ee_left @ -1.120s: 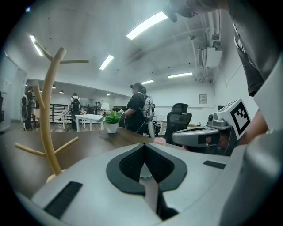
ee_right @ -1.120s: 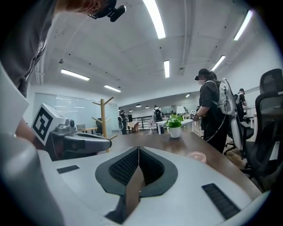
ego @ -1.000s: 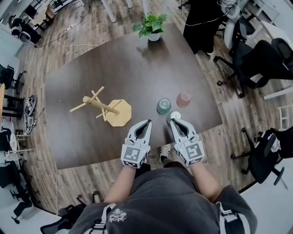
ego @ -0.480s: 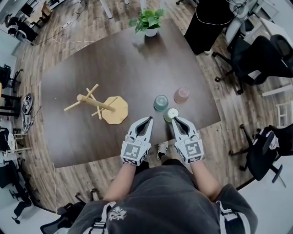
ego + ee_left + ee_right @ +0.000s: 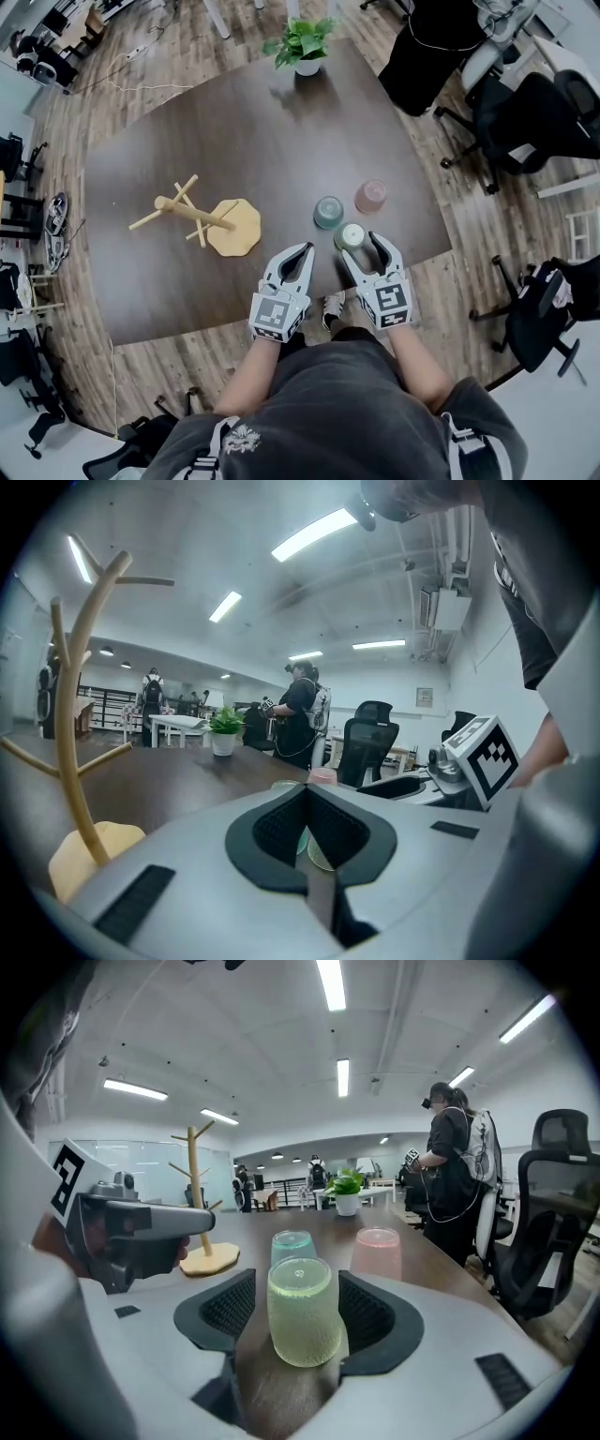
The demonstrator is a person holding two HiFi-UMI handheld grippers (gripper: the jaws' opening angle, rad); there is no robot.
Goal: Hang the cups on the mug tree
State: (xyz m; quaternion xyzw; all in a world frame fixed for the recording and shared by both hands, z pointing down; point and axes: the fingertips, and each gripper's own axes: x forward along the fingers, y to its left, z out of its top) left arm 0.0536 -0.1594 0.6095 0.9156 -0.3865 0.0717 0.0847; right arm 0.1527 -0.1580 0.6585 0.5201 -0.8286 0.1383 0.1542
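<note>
A wooden mug tree point(image 5: 192, 211) stands on its round base at the left of the dark table point(image 5: 262, 131); its pegs are bare. Three cups stand at the right: teal point(image 5: 329, 212), pink point(image 5: 371, 196) and pale green point(image 5: 351, 235). My right gripper point(image 5: 362, 246) is at the green cup with its jaws opening. In the right gripper view the green cup point(image 5: 303, 1312) stands between the pads point(image 5: 377, 1309) of the right gripper point(image 5: 298, 1281), with the teal cup point(image 5: 292, 1243) and pink cup point(image 5: 377, 1251) behind. My left gripper point(image 5: 302, 251) is shut and holds nothing, right of the tree's base.
A potted plant point(image 5: 305, 42) sits at the table's far edge. Office chairs point(image 5: 525, 112) stand on the wooden floor to the right. A person point(image 5: 455, 1166) stands beyond the table. The table's near edge point(image 5: 309, 314) runs just under both grippers.
The right gripper's jaws were shut behind the green cup; now they stand apart with the cup between them. The left gripper has hardly moved.
</note>
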